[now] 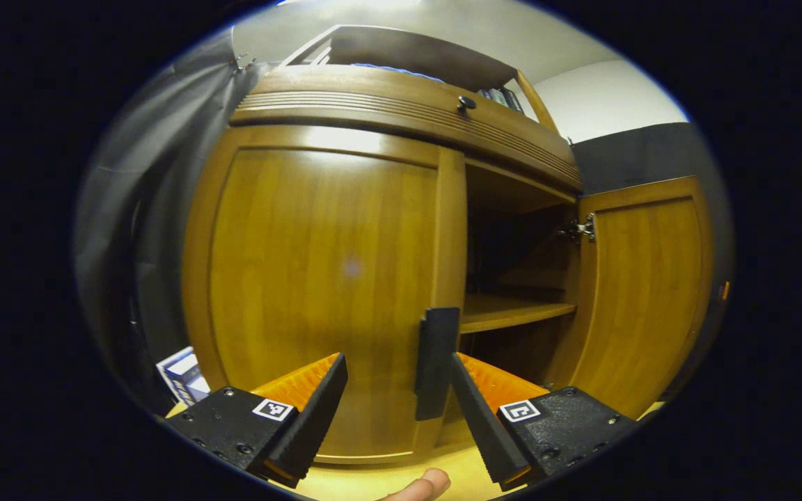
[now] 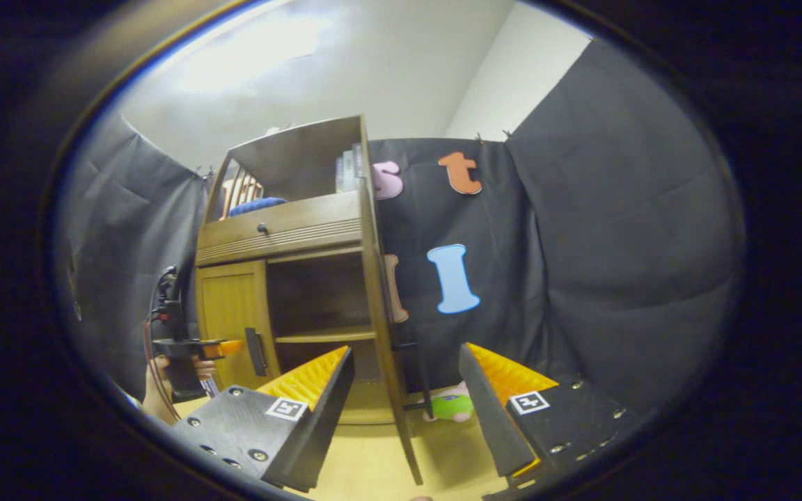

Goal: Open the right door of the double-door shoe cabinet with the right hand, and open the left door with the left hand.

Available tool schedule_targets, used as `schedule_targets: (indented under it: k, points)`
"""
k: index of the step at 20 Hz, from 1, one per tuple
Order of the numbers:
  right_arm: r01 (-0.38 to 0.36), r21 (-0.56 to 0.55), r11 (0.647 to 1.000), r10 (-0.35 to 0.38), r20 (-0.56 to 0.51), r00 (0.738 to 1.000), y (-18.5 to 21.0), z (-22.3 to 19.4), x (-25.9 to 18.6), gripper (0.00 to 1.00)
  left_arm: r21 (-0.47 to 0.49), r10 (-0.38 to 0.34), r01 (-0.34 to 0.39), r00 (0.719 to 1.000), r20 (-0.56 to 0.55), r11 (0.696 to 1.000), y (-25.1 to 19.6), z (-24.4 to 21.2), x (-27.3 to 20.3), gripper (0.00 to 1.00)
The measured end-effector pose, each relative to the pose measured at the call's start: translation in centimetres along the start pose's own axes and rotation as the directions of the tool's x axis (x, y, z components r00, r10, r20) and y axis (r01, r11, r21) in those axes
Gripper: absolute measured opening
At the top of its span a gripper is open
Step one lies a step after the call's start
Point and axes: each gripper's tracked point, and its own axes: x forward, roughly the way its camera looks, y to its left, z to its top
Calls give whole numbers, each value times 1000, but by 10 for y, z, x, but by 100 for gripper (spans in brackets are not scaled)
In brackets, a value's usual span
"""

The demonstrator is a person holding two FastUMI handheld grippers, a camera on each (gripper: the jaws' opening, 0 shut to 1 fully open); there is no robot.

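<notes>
The wooden shoe cabinet (image 1: 401, 111) fills the left gripper view. Its left door (image 1: 317, 278) is closed, with a dark upright handle (image 1: 436, 362) on its right edge. The right door (image 1: 641, 292) is swung wide open, baring a shelf (image 1: 512, 309). My left gripper (image 1: 397, 358) is open, and the handle stands between its fingers, close to the right one. In the right gripper view the open right door (image 2: 390, 327) shows edge-on between the fingers of my open right gripper (image 2: 406, 355), which holds nothing. There the left gripper (image 2: 189, 348), held by a hand, points at the left door's handle (image 2: 256, 351).
A drawer with a dark knob (image 1: 466, 104) runs above the doors, under an open top shelf with books (image 2: 347, 167). A green plush toy (image 2: 453, 407) lies on the floor behind the open door. A blue and white box (image 1: 182, 376) sits left of the cabinet.
</notes>
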Motion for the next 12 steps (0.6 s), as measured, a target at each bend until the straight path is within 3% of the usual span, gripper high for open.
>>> schedule_targets:
  k: [3,7,10,12]
  points:
    - [-60,-14,998,60,9,998,46,11,-6,90,24,18,-20,997,78,1000,-1,7,2,89]
    - [-14,4,1000,14,-15,1000,82,5,-4,90,-28,12,-10,996,84,1000,-7,2,8,84]
    - [11,-10,1000,-11,-52,999,113,-2,-4,90,-44,-7,13,993,121,999,-13,1,25,72]
    - [2,-44,999,-5,-70,998,135,-6,-4,90,-5,-35,36,993,115,999,-14,-5,35,54]
